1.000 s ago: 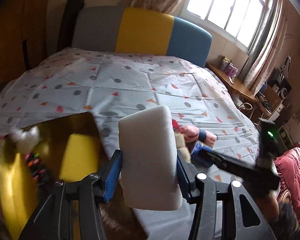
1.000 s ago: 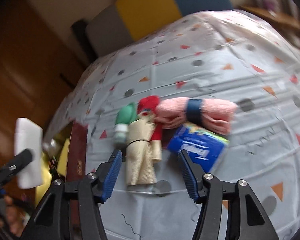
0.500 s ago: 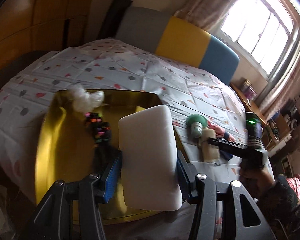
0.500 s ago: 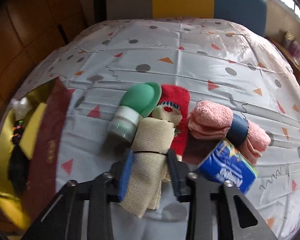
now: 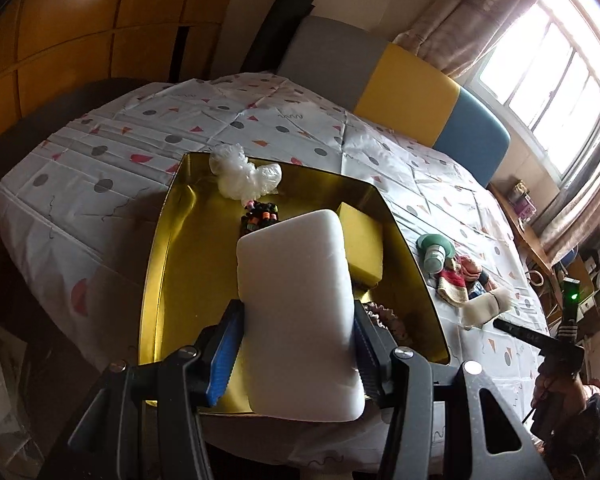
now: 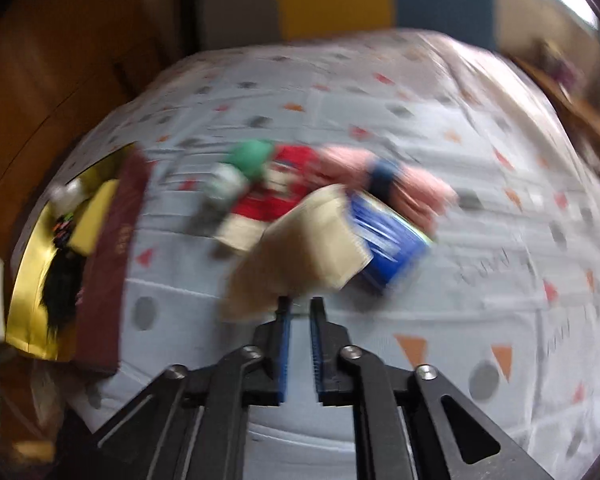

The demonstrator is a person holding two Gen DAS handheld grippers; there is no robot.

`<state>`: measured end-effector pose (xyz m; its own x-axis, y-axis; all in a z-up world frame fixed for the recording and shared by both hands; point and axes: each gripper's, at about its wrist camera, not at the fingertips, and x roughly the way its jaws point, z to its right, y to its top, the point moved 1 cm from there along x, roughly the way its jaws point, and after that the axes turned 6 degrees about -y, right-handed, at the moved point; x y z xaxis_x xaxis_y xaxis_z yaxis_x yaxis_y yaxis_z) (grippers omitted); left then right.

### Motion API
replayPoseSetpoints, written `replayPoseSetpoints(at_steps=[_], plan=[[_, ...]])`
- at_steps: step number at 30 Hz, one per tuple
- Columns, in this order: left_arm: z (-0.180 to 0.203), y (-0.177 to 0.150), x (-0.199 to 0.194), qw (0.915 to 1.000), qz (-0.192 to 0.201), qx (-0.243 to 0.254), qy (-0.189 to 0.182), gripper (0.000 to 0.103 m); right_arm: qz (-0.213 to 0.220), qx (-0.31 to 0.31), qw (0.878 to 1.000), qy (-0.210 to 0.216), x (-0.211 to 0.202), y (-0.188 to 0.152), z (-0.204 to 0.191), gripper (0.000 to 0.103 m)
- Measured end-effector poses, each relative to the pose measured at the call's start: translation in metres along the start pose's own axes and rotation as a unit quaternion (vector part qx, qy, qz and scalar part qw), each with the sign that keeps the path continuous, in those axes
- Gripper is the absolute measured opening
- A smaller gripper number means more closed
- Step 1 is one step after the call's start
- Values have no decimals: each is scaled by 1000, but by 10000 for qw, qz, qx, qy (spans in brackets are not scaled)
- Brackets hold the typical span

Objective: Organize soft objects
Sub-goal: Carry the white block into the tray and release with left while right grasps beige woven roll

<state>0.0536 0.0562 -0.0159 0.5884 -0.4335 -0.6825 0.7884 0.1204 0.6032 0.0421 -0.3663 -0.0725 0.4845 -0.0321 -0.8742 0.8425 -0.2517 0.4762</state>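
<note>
My left gripper is shut on a white foam sponge and holds it above the near part of a gold box. The box holds a yellow sponge, a crumpled plastic bag, a beaded item and a frilly scrunchie. My right gripper is shut on a beige cloth roll, lifted off the bed; the roll also shows in the left wrist view. The right wrist view is blurred.
On the patterned bedsheet lie a green bottle, a red sock doll, a pink towel roll and a blue tissue pack. The box's maroon wall stands left of them. A headboard is behind.
My right gripper has closed on the beige cloth roll and lifted it off the pile. My left gripper has carried the white sponge further over the gold box.
</note>
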Motion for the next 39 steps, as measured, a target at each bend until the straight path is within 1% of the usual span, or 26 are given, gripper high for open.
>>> replayPoseSetpoints(at_steps=[2, 4, 5, 6, 8, 9, 12, 14, 15, 16, 18, 19, 20, 21, 22, 24, 26, 27, 30, 32, 34, 38, 39], plan=[[-1, 1, -1, 10000, 43, 4, -5, 52, -136, 393, 9988, 252, 5, -4, 14, 9], [-1, 0, -2, 10000, 50, -7, -40, 52, -232, 713, 9961, 459, 8, -8, 21, 15], [-1, 0, -3, 10000, 53, -7, -55, 52, -257, 824, 9950, 504, 8, -10, 23, 28], [-1, -1, -3, 10000, 62, 2, -62, 52, -288, 1007, 9929, 569, 9, -12, 25, 51], [-3, -1, -3, 9999, 45, -15, -91, 52, -276, 1415, 9869, 728, 9, -14, 31, 71], [-4, -2, -3, 9999, 36, -37, -121, 52, -189, 1566, 9850, 703, 7, -13, 33, 71], [-4, -2, -4, 9999, 57, -42, -133, 52, 8, 1851, 9817, 455, 9, -7, 33, 71], [-5, -2, -4, 9999, 64, -43, -123, 52, -1, 1992, 9790, 443, 17, 0, 32, 71], [-6, -2, -3, 9999, 60, -32, -95, 52, -34, 2047, 9776, 497, 22, 4, 30, 67], [-6, -2, -2, 10000, 61, -26, -69, 52, -36, 2080, 9770, 462, 25, 6, 30, 62], [-9, -2, -1, 10000, 56, -27, -39, 52, -32, 2073, 9779, 266, 36, 12, 27, 35], [-10, -1, 0, 10000, 48, -32, -23, 52, -97, 2010, 9793, 213, 41, 14, 25, 34], [-14, 0, 1, 10000, 16, -63, -7, 52, -84, 1886, 9819, 165, 43, 14, 23, 30], [-17, 0, 2, 9999, -22, -112, -14, 52, -30, 1730, 9848, 123, 43, 15, 21, 28], [-23, 2, 4, 9997, -90, -220, -17, 52, 17, 1527, 9882, 93, 42, 15, 19, 28], [-33, 6, 8, 9992, -144, -370, 67, 52, 2, 1342, 9909, 142, 42, 14, 20, 27], [-40, 11, 12, 9985, -215, -480, 154, 52, 6, 1170, 9929, 212, 40, 9, 24, 26], [-43, 14, 16, 9982, -314, -481, 196, 52, 10, 1154, 9928, 310, 39, 7, 27, 26], [-46, 24, 31, 9970, -482, -357, 492, 52, 5, 1242, 9911, 475, 38, 3, 35, 27], [-47, 32, 45, 9953, -597, -270, 710, 53, 75, 1144, 9924, 448, 37, 6, 31, 27], [-46, 39, 55, 9946, -640, -172, 800, 54, 87, 1081, 9931, 450, 36, 7, 27, 27], [-43, 57, 79, 9916, -669, 144, 1101, 57, 96, 985, 9940, 475, 32, 9, 24, 26], [-45, 62, 87, 9895, -690, 207, 1255, 57, 107, 957, 9943, 460, 31, 9, 23, 26]])
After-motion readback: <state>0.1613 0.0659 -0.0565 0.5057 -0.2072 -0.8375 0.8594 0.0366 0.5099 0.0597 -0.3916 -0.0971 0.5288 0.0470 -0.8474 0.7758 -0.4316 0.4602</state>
